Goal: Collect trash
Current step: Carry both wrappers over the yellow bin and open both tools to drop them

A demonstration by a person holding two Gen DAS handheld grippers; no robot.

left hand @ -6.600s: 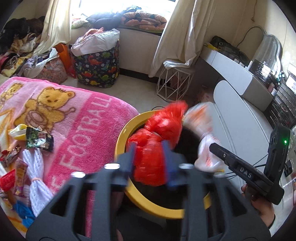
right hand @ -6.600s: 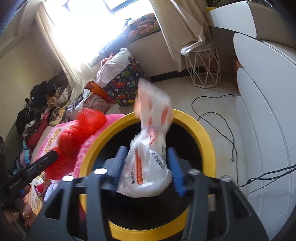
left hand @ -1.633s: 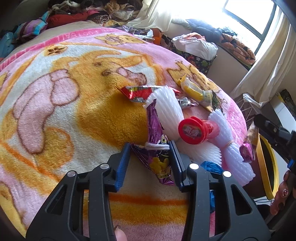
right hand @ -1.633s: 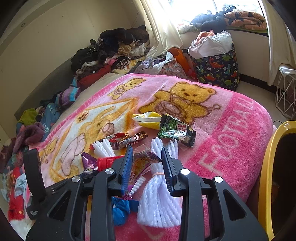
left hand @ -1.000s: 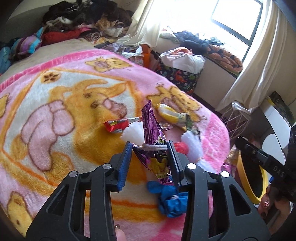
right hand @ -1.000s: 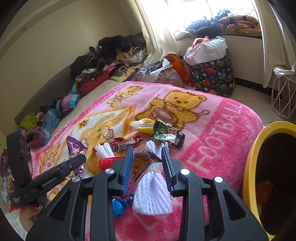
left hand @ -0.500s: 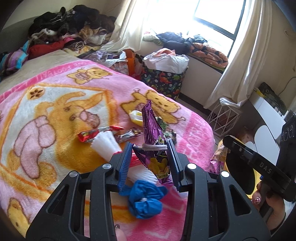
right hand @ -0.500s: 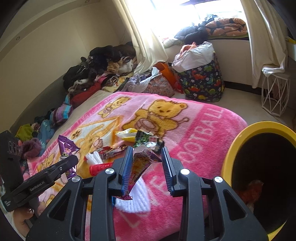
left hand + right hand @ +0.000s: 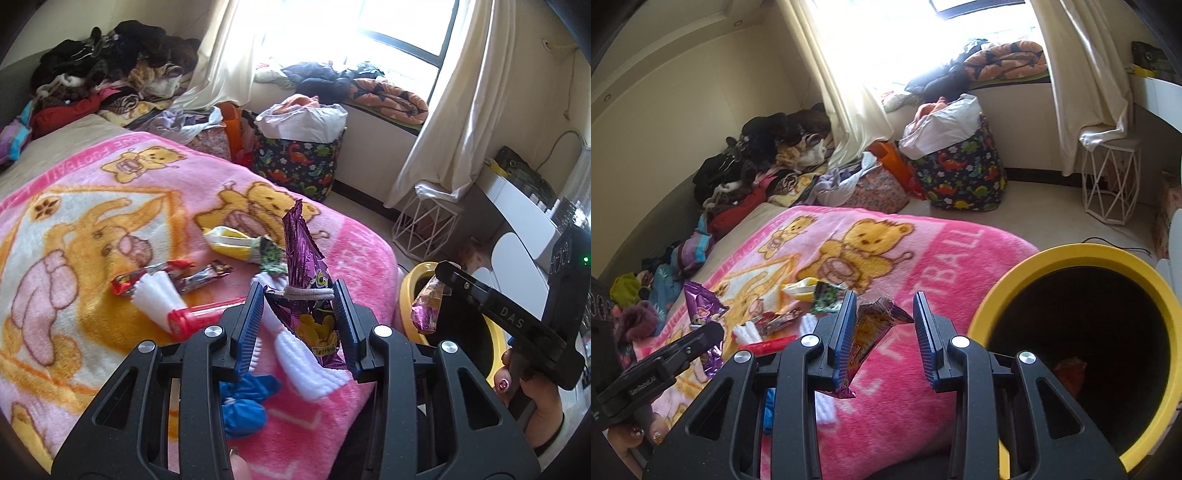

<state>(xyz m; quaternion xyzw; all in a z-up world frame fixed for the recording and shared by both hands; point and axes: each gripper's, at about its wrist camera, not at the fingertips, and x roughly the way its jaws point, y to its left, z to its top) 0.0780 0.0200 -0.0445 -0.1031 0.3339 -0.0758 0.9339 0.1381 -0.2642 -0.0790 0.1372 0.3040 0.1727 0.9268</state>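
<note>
My left gripper point(image 9: 301, 295) is shut on a purple snack bag point(image 9: 306, 280) tied round with a white band, held upright above the pink bear blanket point(image 9: 92, 221). In the right wrist view the same gripper point(image 9: 709, 339) and purple bag point(image 9: 700, 302) show at the lower left. My right gripper point(image 9: 884, 306) is shut on a crumpled orange and purple wrapper point(image 9: 868, 332), just left of the yellow bin point(image 9: 1071, 254). Seen from the left wrist, the right gripper point(image 9: 443, 277) hangs that wrapper point(image 9: 426, 306) over the bin's rim point(image 9: 404, 291). Red trash lies deep inside the bin.
On the blanket lie a red tube point(image 9: 199, 317), white foam netting point(image 9: 155, 295), a blue bundle point(image 9: 247, 398), a yellow packet point(image 9: 232, 245), a green wrapper point(image 9: 271, 254) and bar wrappers. A dinosaur-print basket point(image 9: 964, 173), a white wire stool point(image 9: 1108, 184) and clothes piles stand beyond.
Both grippers have swung away from the litter on the blanket toward the yellow bin, each keeping its wrapper. The bin now fills far more of the right wrist view.
</note>
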